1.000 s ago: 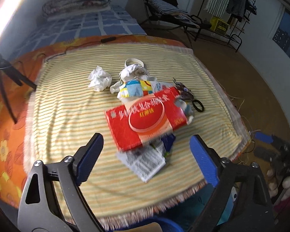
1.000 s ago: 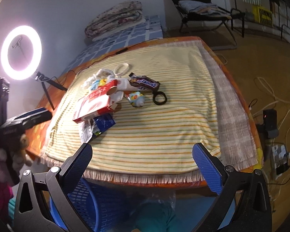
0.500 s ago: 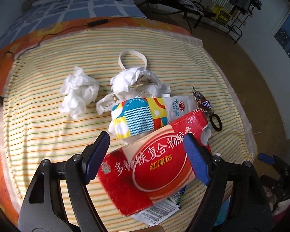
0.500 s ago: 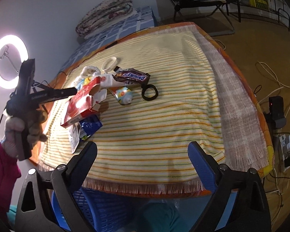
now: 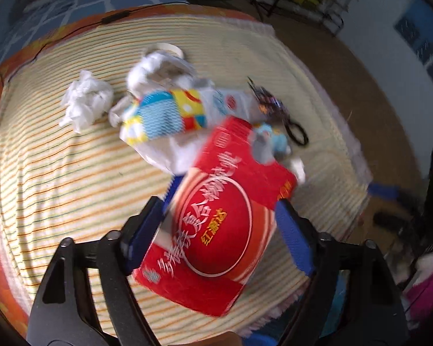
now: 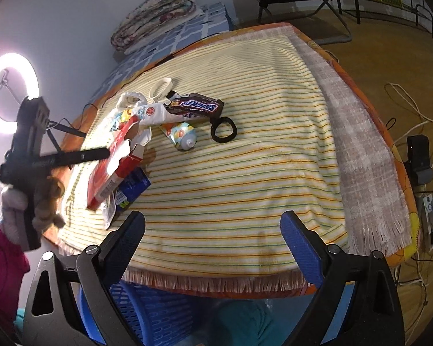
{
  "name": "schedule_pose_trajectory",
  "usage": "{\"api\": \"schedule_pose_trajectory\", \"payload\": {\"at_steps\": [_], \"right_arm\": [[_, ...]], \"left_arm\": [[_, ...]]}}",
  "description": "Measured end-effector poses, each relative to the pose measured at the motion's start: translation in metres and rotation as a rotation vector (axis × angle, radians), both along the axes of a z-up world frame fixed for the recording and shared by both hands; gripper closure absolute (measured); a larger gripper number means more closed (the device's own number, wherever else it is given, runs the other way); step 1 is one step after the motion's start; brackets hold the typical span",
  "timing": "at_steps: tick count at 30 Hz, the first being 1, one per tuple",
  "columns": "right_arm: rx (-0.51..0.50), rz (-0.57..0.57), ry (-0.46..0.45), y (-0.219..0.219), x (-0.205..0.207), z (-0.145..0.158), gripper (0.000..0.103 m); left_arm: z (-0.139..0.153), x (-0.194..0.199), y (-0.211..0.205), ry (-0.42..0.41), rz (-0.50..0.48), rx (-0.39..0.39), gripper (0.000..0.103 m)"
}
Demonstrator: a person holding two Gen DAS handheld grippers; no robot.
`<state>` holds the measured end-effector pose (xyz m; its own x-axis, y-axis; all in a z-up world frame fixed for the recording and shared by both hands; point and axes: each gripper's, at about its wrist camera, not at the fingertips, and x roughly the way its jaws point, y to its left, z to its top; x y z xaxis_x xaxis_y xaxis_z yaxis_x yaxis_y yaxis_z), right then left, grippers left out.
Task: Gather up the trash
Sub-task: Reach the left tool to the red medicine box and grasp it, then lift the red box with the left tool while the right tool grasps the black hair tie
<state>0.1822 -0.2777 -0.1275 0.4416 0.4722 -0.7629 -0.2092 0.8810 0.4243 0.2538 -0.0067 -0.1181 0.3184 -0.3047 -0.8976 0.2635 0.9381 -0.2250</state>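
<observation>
— Where's your left hand-held gripper (image 5: 216, 225) right now?

— Down over the red box (image 5: 216, 227), which lies near the front edge of the tabletop (image 5: 57, 173) on the striped cloth (image 6: 259, 178). The box sits between my two blue pads. The jaws have just been opening a little and stand wide. The picture is blurred there, so I can't tell whether the pads actually touch the sides of the box.

— And the right one?

— My right hand-held gripper (image 6: 213, 236) hangs over the near edge of the tabletop with its jaws spread wide and nothing between them. Below it I can see a blue basket (image 6: 158, 308).

— What other trash is on the cloth?

— Behind the red box there's a colourful pouch (image 5: 164, 115), touching it. A crumpled white tissue (image 5: 85, 99) lies apart to the left of the pouch, and another white wad (image 5: 153, 69) sits just behind it. From the right side I also see a chocolate bar wrapper (image 6: 196, 106), a small tube (image 6: 182, 135) beside it, and a black ring (image 6: 223, 129) touching the wrapper's end. A blue packet (image 6: 132, 186) pokes out from under the red box.

— Can you see your own hand?

— In the right view my left hand (image 6: 29, 199), in a pink sleeve (image 6: 3, 259), grips the handle at the left edge.
</observation>
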Motion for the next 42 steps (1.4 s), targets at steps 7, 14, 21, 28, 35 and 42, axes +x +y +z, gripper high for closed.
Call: {"api": "schedule_pose_trajectory", "payload": {"at_steps": [7, 14, 21, 28, 35, 42], "right_arm": [[-0.023, 0.014, -0.010, 0.001, 0.007, 0.003, 0.008], [-0.056, 0.038, -0.053, 0.003, 0.044, 0.008, 0.008], [-0.148, 0.115, -0.063, 0.025, 0.085, -0.003, 0.009], [-0.203, 0.133, -0.025, 0.040, 0.106, -0.026, 0.028], [-0.304, 0.156, -0.027, 0.056, 0.119, -0.040, 0.049], [-0.315, 0.150, -0.031, 0.046, 0.121, -0.036, 0.089]], "left_arm": [[-0.014, -0.011, -0.044, -0.007, -0.118, 0.212, 0.013], [-0.027, -0.023, -0.068, -0.060, -0.150, 0.399, 0.013], [-0.040, -0.039, -0.087, -0.098, -0.180, 0.460, 0.009], [-0.042, -0.057, -0.093, -0.140, -0.198, 0.434, 0.006], [-0.028, -0.062, -0.073, -0.131, -0.157, 0.344, 0.009], [-0.014, -0.058, -0.063, -0.131, -0.092, 0.266, 0.014]]}}
